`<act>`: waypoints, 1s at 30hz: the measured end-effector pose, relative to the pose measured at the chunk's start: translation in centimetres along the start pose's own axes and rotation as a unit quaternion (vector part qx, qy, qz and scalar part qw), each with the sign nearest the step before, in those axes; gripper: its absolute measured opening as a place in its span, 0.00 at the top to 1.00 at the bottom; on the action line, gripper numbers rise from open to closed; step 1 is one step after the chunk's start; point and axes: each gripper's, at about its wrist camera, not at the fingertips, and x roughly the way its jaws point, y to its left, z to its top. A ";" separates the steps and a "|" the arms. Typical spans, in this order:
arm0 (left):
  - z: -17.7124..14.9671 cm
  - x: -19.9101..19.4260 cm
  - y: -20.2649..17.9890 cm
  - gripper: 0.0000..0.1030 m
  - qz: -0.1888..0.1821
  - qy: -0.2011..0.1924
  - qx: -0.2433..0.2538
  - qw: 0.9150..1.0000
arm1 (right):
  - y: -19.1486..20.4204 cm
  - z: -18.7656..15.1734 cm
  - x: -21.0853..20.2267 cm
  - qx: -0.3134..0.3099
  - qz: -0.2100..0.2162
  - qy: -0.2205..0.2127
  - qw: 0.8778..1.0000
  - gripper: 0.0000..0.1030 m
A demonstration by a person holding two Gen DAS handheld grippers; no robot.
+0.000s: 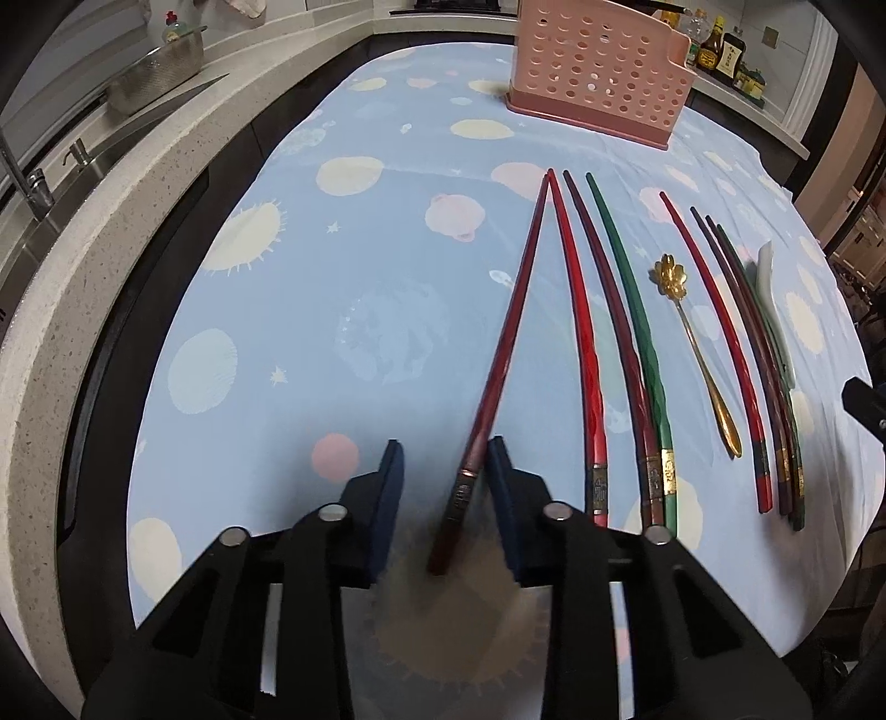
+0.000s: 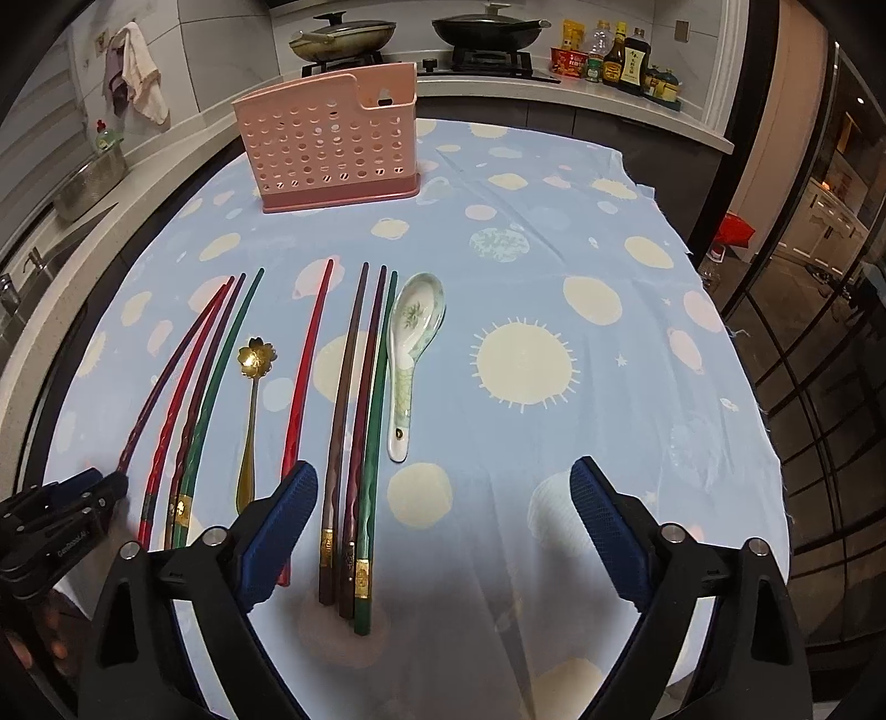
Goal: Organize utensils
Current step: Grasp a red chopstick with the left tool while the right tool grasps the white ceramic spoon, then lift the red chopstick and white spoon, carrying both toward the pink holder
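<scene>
A pink perforated utensil holder stands at the far side of the table. Several chopsticks lie in two groups, with a gold flower spoon between them and a white ceramic spoon to their right. My left gripper is open around the thick end of a dark red chopstick, which touches the right pad; its tip rests on the cloth. It also shows in the right wrist view. My right gripper is open and empty over the right chopstick group.
The table has a blue cloth with planets. A counter with a sink runs along the left. A stove with pans and sauce bottles stand behind the table. A glass door is at the right.
</scene>
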 end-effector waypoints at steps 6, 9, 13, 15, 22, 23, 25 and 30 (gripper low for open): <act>1.0 0.5 -0.4 0.93 -0.013 0.000 0.000 1.000 | -0.2 1.3 2.7 0.014 0.026 0.013 0.999 0.51; 1.4 0.8 -0.7 0.93 -0.013 0.000 0.001 1.000 | -0.2 1.8 3.9 0.019 0.034 0.021 0.999 0.63; 1.7 1.1 -0.9 0.93 -0.014 0.000 -0.001 1.000 | 0.0 2.1 5.1 0.017 0.042 0.030 0.999 0.73; 1.7 1.1 -0.8 0.93 -0.015 0.001 -0.003 1.000 | -0.2 2.0 5.7 0.024 0.048 0.038 0.998 0.77; 1.7 1.2 -1.0 0.93 -0.011 -0.005 0.001 1.000 | -0.9 1.9 6.1 0.034 0.055 0.032 0.997 0.86; 1.7 1.2 -1.1 0.93 -0.011 -0.005 0.001 1.000 | -0.8 1.9 6.1 0.031 0.052 0.031 0.998 0.86; 1.7 1.2 -1.0 0.93 -0.013 -0.006 0.000 1.000 | -0.6 1.8 5.9 0.025 0.050 0.029 0.998 0.87; 1.9 0.7 -0.6 0.93 -0.026 -0.004 -0.008 1.000 | -0.9 1.8 5.1 0.028 0.057 0.026 0.998 0.91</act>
